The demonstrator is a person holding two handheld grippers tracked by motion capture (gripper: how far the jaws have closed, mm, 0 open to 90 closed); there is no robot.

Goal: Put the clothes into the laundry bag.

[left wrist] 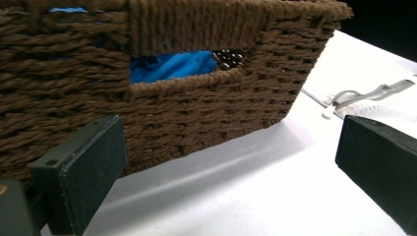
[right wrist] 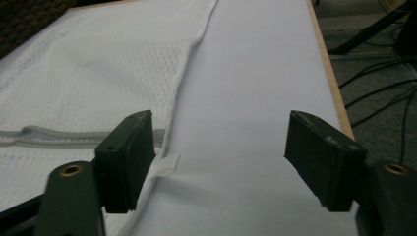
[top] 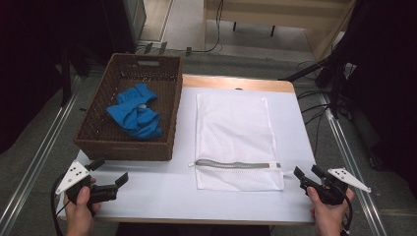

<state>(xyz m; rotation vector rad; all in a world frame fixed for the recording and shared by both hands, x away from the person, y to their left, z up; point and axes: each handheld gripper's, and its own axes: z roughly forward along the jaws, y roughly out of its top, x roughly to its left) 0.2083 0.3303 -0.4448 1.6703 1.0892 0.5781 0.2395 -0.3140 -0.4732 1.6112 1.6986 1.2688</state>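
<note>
Two large things lie on the white table [top: 162, 191]: a brown wicker basket [top: 93, 130] at the far left and a white mesh laundry bag [top: 236, 128] flat in the middle, just beside the basket's right wall. The bag's long axis runs from near to far, and its grey zipper [top: 236, 164] crosses it from left to right close to the near end; the zipper looks closed, so I judge that the bag must be opened before anything can go in. Inside the basket there is one crumpled blue cloth [top: 135, 115], and in the left gripper view the same blue shows through the handle hole of the basket's near wall [left wrist: 196, 113]. The bag looks flat and empty, as far as I can tell. Both claws are released and grasp nothing. The left gripper [top: 110, 177] hovers at the near left corner, just in front of the basket, so it is the nearer one to the cloth, which lies farther and a little to the right of it. The right gripper [top: 307, 173] waits at the near right, with the bag's right edge and the zipper's end [right wrist: 162, 164] just to its left.
</note>
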